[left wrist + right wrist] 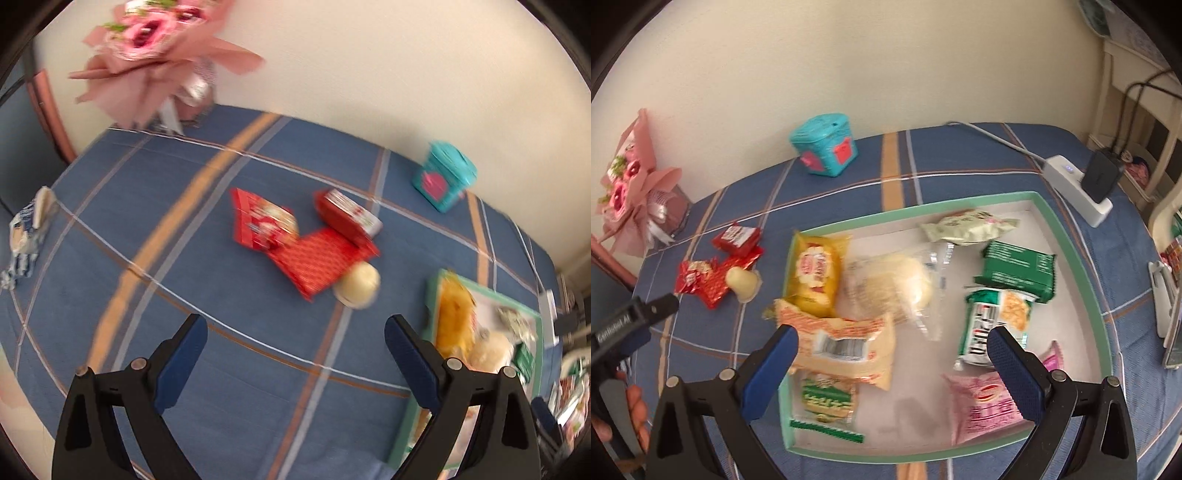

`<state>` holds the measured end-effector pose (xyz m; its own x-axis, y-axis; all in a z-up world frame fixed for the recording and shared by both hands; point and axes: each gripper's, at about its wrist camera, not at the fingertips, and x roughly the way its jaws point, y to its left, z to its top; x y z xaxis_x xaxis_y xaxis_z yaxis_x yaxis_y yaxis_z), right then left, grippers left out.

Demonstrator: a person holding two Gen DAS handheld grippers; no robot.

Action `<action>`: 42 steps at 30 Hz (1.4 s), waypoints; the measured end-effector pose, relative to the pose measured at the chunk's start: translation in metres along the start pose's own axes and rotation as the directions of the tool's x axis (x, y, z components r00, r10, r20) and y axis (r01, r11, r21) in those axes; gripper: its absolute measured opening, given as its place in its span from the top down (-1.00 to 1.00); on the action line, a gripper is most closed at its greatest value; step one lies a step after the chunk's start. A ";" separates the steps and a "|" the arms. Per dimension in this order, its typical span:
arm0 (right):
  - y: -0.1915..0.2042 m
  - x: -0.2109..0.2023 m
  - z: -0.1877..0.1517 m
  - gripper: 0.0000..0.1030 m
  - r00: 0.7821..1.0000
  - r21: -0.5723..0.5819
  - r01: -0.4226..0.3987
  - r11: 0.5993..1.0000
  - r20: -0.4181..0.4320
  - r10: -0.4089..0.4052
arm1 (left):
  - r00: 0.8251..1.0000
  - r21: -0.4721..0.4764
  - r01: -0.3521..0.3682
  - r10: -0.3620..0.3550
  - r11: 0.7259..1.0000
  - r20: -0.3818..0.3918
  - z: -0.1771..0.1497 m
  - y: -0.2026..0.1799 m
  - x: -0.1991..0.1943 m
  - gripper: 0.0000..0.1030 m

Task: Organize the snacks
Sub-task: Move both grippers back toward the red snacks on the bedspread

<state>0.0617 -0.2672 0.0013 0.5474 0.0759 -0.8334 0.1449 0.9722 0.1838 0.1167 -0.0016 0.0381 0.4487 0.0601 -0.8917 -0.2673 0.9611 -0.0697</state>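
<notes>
1. Looking along the left gripper (295,334), we see its blue-padded fingers spread wide apart with nothing between them, above a blue plaid cloth (155,295).
2. At the centre of the left wrist frame we find a cluster of three red snack packets (306,236) lying against one another, with a pale round bun (358,286) touching the lower right edge of the flat red packet.
3. At the right edge of that frame we see part of a green-rimmed tray (430,291) holding a yellow packet (454,321) and other wrapped items, all blurred.
4. In the upper left of the same frame we see a pink bouquet (155,48), and in the upper right a teal tin (443,181), both near the wall.
5. Turning to the right wrist frame, we see the right gripper (892,349) with its jaws likewise wide apart and empty, hanging over the tray (1086,266).
6. Inside the tray we count a yellow packet (816,277) at the left, an orange-and-cream packet (846,343) below it, a clear-wrapped pale bun (897,284) in the middle, green packets (1015,273) to the right, and a pink packet (982,406) at the lower right.
7. Left of the tray in this frame, the red packets (716,277) and the loose bun (742,282) lie on the cloth, outside the rim.
8. At the upper right we see a white power strip (1075,184) with a black plug.
</notes>
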 end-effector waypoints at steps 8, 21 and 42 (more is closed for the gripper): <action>0.038 -0.005 -0.003 -1.00 0.999 -0.061 -0.052 0.997 0.009 0.052 | 0.995 -0.082 -0.086 0.090 0.993 0.046 0.019 0.063 -0.009 -0.88; 0.085 0.007 0.009 -1.00 0.995 -0.118 -0.097 0.988 0.011 0.099 | 0.999 -0.153 -0.029 0.032 0.988 0.016 0.038 0.096 0.009 -0.88; 0.171 0.096 0.041 -0.78 0.990 -0.208 -0.120 0.971 -0.093 0.103 | 0.992 -0.102 0.112 -0.117 0.989 -0.042 0.065 0.070 0.082 -0.88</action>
<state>0.1726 -0.1029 -0.0265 0.4800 0.1956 -0.8552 -0.0965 0.9807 0.1701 0.1896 0.0885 -0.0106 0.4407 -0.0636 -0.8954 -0.3008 0.9294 -0.2141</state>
